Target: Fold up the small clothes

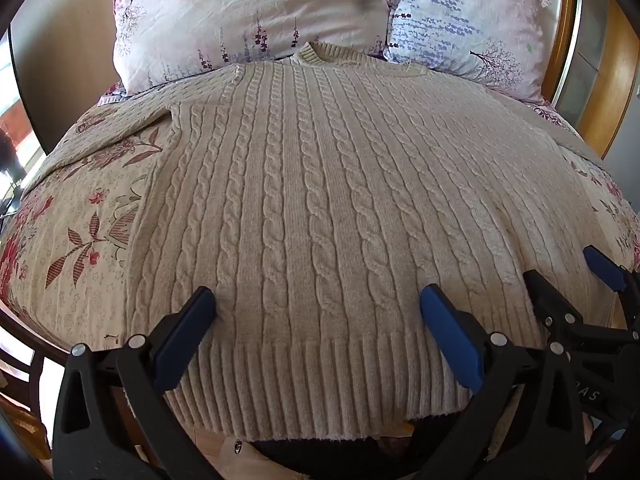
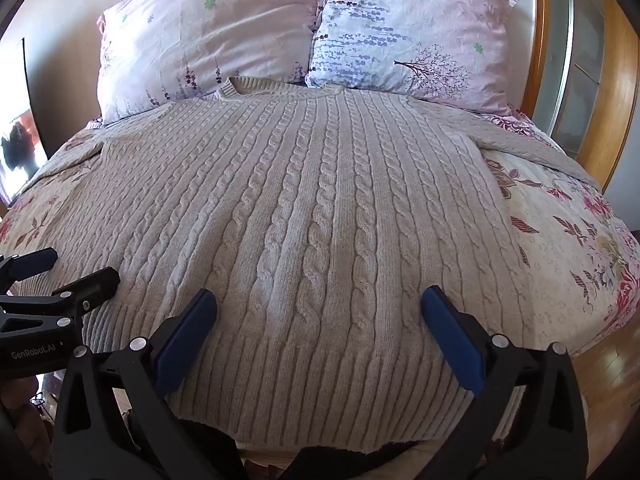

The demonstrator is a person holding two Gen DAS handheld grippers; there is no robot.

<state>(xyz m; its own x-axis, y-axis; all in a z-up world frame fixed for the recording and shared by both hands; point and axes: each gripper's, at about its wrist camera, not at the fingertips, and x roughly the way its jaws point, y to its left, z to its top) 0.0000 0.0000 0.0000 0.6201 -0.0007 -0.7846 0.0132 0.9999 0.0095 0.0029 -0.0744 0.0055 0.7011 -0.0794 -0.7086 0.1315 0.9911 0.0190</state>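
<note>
A cream cable-knit sweater lies flat and spread out on the bed, collar toward the pillows, ribbed hem hanging over the near edge; it fills the right wrist view too. My left gripper is open, fingers straddling the hem at its left half, holding nothing. My right gripper is open over the hem's right half, also empty. The right gripper shows at the right edge of the left wrist view. The left gripper shows at the left edge of the right wrist view.
Two pink and lilac floral pillows lean at the head of the bed. A floral bedspread lies under the sweater. A wooden headboard and frame stand at the right. Wood floor shows beside the bed.
</note>
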